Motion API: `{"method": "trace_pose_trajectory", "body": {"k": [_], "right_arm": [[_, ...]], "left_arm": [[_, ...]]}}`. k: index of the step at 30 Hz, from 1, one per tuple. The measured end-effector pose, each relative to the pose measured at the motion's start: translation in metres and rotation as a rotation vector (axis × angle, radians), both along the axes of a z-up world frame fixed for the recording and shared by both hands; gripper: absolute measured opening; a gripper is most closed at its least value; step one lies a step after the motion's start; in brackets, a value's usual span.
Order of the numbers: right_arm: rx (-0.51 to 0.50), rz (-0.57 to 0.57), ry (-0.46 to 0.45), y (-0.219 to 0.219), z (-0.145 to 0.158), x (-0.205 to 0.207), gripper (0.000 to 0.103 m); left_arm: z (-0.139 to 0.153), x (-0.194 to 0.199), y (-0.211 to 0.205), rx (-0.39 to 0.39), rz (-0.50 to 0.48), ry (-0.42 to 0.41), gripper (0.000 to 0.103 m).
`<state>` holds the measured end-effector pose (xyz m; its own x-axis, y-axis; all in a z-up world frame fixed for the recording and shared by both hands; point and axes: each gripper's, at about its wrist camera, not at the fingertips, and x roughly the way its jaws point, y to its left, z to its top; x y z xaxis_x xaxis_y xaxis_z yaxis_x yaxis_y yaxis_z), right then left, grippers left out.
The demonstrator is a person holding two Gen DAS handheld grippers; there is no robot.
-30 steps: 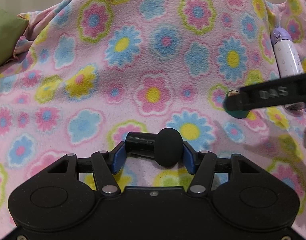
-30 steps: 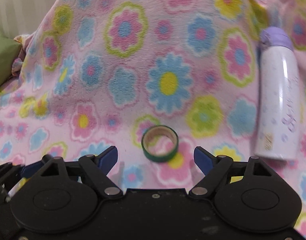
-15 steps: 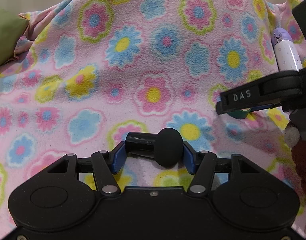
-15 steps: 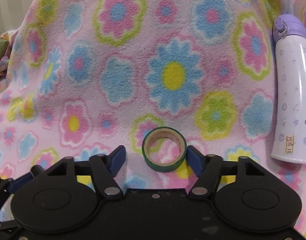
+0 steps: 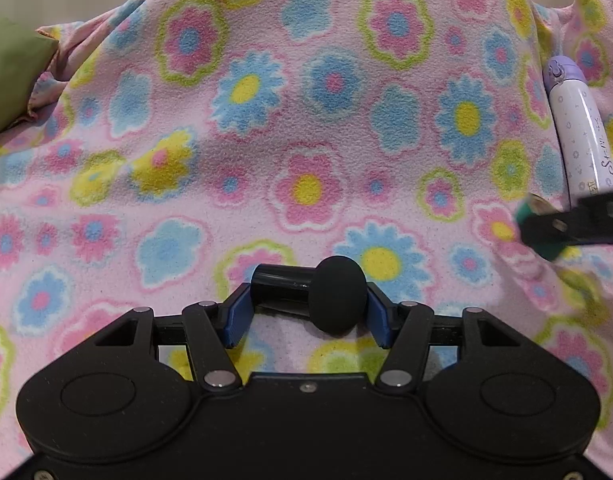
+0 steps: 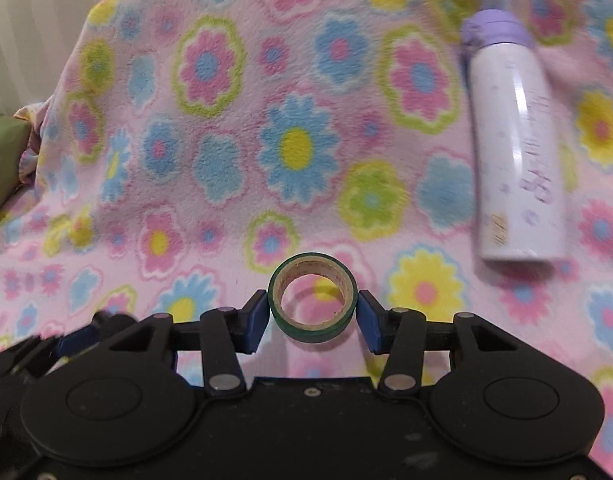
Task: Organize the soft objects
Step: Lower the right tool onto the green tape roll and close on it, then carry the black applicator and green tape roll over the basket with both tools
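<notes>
A pink flowered fleece blanket [image 5: 306, 120] [image 6: 234, 160] fills both views. My right gripper [image 6: 312, 312] has its jaws closing on a green tape roll [image 6: 312, 333]; both blue pads [image 6: 255, 320] press its sides. The roll's shadow falls on the fleece below it. In the left wrist view the same tape roll [image 5: 548, 250] shows at the right edge, between the right gripper's black fingers [image 5: 578, 226]. My left gripper [image 5: 306, 304] is shut on a black microphone with a foam ball tip [image 5: 337, 296], lying crosswise between its pads.
A white bottle with a lilac cap [image 6: 518, 140] [image 5: 578, 136] lies on the blanket to the right of the tape. A green cushion [image 5: 6, 72] [image 6: 2, 160] sits at the blanket's left edge. My left gripper's body shows blurred at the right wrist view's lower left.
The right gripper's jaws went from wide open around the tape roll to pressing on it. In the left view it has shifted right with the roll. The left gripper has not moved.
</notes>
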<state>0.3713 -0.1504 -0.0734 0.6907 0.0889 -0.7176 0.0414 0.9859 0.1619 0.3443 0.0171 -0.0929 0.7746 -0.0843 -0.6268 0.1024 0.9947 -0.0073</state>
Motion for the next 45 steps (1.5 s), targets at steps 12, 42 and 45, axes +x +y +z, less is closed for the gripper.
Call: {"method": "trace_pose_trajectory", "body": {"k": [12,42,45], "right_arm": [[-0.036,-0.021,-0.002,-0.003,0.003,-0.071,0.047],[0.08,0.007,0.021,-0.005,-0.002,-0.099,0.047],[0.086,0.005,0.025,-0.006,-0.001,-0.1,0.047]], "left_arm": [[0.0,0.0,-0.001,0.002,0.0,-0.001,0.056],[0.0,-0.003,-0.003,0.033,-0.02,-0.027,0.055],[0.001,-0.003,-0.002,0.024,-0.02,-0.028,0.055]]}}
